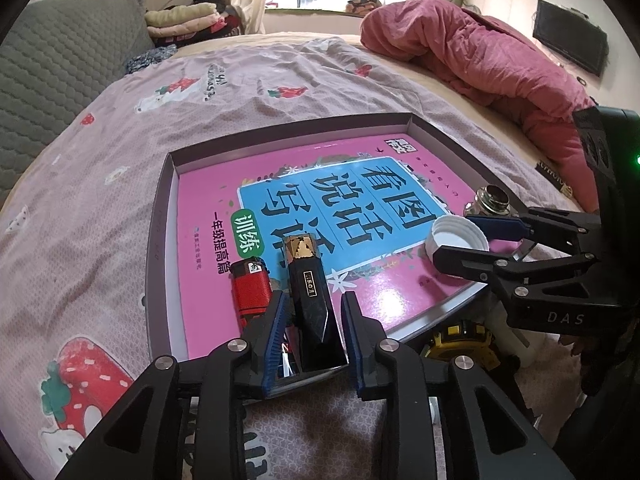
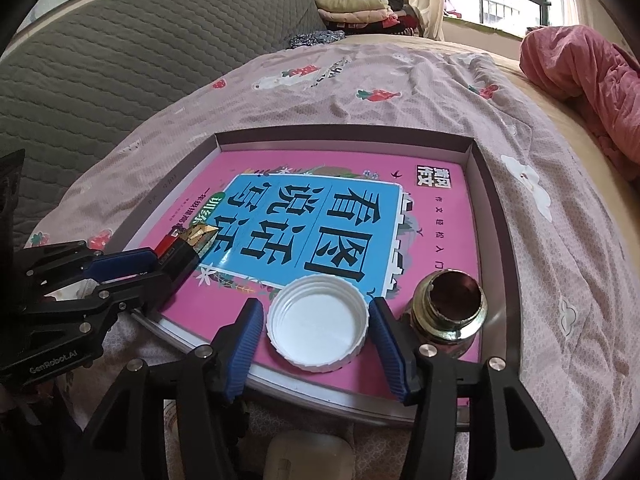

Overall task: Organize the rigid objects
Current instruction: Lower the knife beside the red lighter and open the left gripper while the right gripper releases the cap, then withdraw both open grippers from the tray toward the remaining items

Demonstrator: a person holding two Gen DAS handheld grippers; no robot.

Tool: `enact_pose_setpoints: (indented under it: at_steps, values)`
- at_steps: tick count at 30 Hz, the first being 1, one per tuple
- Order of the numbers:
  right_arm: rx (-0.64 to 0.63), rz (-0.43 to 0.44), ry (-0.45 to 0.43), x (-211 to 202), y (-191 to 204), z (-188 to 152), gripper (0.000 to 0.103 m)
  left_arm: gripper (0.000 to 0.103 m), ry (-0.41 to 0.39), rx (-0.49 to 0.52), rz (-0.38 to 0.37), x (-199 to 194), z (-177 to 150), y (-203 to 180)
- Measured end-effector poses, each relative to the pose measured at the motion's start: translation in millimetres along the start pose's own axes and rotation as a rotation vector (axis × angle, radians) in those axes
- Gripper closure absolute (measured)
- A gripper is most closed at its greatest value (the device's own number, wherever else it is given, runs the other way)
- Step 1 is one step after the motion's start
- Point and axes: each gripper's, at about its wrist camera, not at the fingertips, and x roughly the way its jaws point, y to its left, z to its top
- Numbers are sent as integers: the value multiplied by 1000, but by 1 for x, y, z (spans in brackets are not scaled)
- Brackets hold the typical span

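Note:
A shallow grey box [image 1: 172, 184] [image 2: 344, 136] lies on the bed with a pink book [image 1: 208, 200] [image 2: 280, 164] in it. On the book's near edge stands a black case with a gold top [image 1: 308, 280] [image 2: 188, 254], between the jaws of my left gripper [image 1: 314, 300] [image 2: 162, 270]; the pads stand slightly off its sides. A red lighter [image 1: 250, 284] lies beside it on the left. My right gripper [image 2: 315, 304] [image 1: 456, 238] straddles an upturned white cap [image 2: 318, 324] [image 1: 456, 236], with small gaps at both pads. A brass-coloured jar [image 2: 448, 308] [image 1: 490, 200] stands to the cap's right.
A yellow tape measure [image 1: 460, 340] and a white object [image 2: 308, 456] lie on the patterned sheet just outside the box's near edge. A pink quilt [image 1: 480, 52] is heaped at the right. A grey padded headboard [image 1: 60, 60] runs along the left.

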Motion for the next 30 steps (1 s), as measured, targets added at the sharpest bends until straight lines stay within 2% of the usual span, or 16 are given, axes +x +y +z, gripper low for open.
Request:
enact_pose_setpoints:
  at_steps: [12,30]
  values:
    - [12,28,-79,-19,-2,1,43,60,-4,-38,-1,-2,-1,6]
    - [28,-19,-143,-43,-14,0,43,53,5,-100,-20,-1,-2,13]
